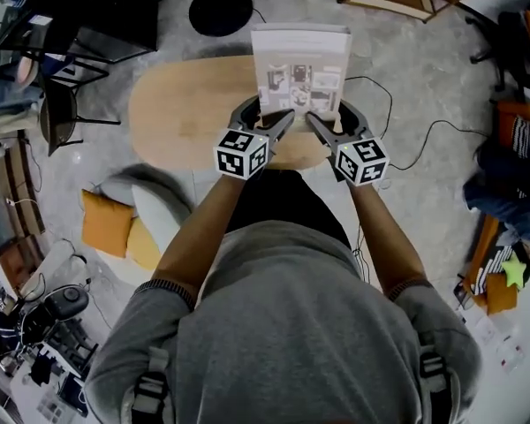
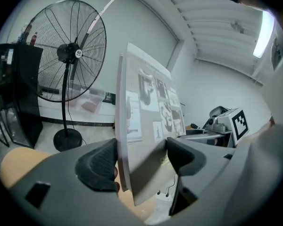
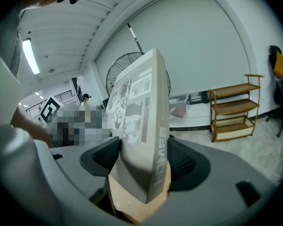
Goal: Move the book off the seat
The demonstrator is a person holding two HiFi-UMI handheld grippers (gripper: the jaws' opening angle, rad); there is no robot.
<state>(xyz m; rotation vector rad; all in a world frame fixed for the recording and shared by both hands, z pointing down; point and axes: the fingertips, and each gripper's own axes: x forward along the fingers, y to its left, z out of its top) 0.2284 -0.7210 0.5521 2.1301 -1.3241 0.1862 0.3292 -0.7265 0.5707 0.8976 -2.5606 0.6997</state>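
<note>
The left gripper and right gripper each clamp the book along its 6 o'clock edge. These shallow corner pinches could let it pivot and drop onto the table.

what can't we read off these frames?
1. Head view: book lower edge, hidden behind left gripper and right gripper; contact with the wooden top unclear.
2. Head view: cover print too small to read.
3. Head view: wooden top's near edge, partly behind the grippers.
4. Right gripper view: area left of the book, mosaic-blurred.
</note>
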